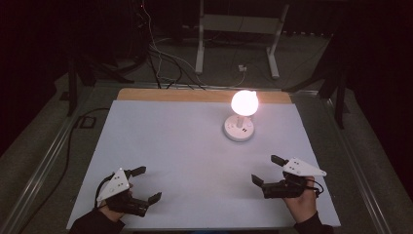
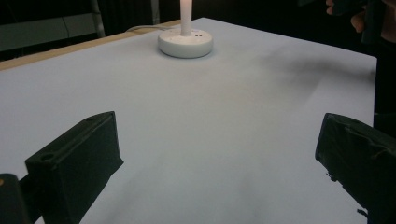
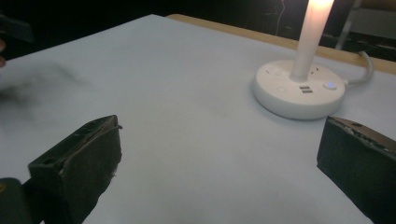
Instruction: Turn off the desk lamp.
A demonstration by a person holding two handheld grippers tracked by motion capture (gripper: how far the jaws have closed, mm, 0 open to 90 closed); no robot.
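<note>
A small white lamp stands lit toward the back of the table, right of centre, its globe glowing above a round base with ports and a lit blue button. My left gripper rests low at the front left, open, with bare table between its jaws. At the front right my right gripper is open too, holding nothing, with the lamp base just ahead to its right.
A pale sheet covers the table, with a wooden strip along its far edge. The lamp's cord runs off the back. Beyond are a white frame stand, floor cables and dark surroundings.
</note>
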